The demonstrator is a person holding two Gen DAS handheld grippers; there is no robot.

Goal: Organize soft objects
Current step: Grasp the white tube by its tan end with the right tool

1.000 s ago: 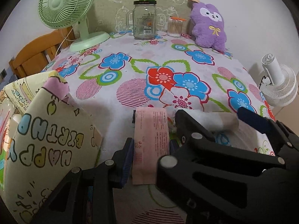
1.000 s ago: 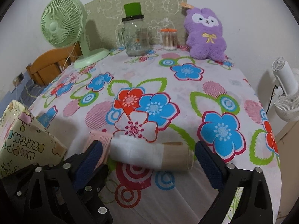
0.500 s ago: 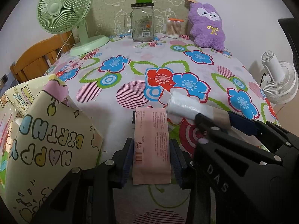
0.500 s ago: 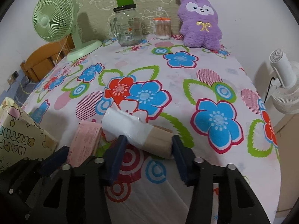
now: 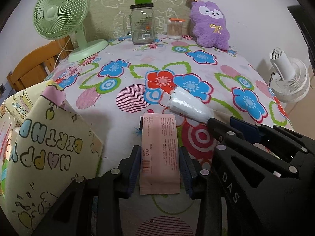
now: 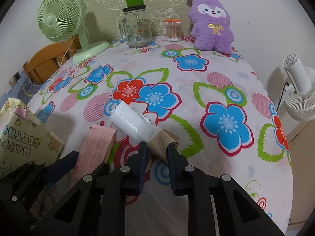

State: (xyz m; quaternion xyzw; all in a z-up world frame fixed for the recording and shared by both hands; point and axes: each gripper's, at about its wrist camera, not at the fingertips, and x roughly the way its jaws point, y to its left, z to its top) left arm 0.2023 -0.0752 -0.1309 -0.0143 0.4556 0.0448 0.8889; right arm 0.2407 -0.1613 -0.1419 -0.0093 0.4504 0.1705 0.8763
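Now my right gripper (image 6: 155,147) is clenched on the brown end of a white roll (image 6: 133,123) angled up-left over the counter (image 6: 226,74), while my left gripper (image 5: 160,168) grasps a flat pink packet (image 5: 160,153) just beside it, pointing straight ahead.

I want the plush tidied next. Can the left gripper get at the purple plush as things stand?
Probably not yet: the left gripper is shut on the pink packet. The purple plush sits across open tablecloth.
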